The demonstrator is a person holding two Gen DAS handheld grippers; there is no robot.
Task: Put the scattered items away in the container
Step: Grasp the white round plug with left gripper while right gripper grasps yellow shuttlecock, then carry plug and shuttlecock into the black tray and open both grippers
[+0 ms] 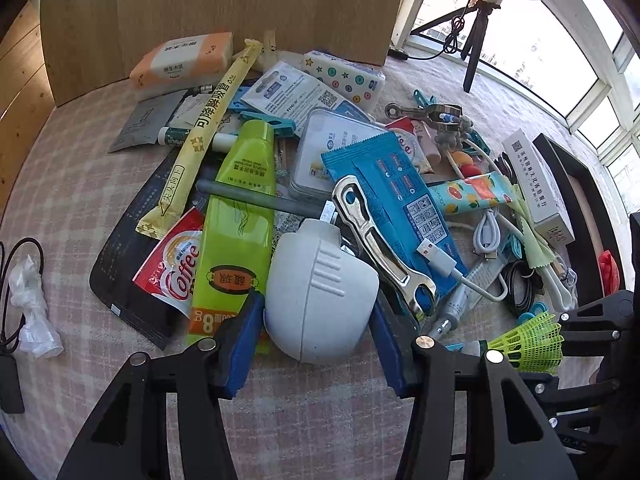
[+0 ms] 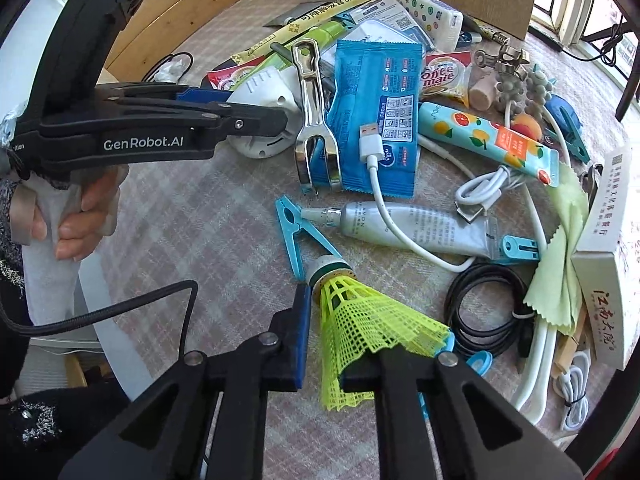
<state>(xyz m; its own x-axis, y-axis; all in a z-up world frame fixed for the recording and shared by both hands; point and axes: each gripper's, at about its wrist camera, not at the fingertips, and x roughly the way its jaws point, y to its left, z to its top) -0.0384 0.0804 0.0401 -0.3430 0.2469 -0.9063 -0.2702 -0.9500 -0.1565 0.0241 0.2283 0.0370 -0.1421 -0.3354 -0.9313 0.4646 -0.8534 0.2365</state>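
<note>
L: your left gripper point(image 1: 318, 336) had its blue-padded jaws round the white rounded plastic gadget point(image 1: 320, 292), pads at its sides, near edge of pile | R: your right gripper point(image 2: 340, 344) jaws narrow, clamped on neon-yellow plastic mesh shuttlecock point(image 2: 360, 320), cork tip fwd by light-blue plastic clothespeg point(image 2: 296, 232) | surf: pink checked cloth point(image 2: 224, 216)
</note>
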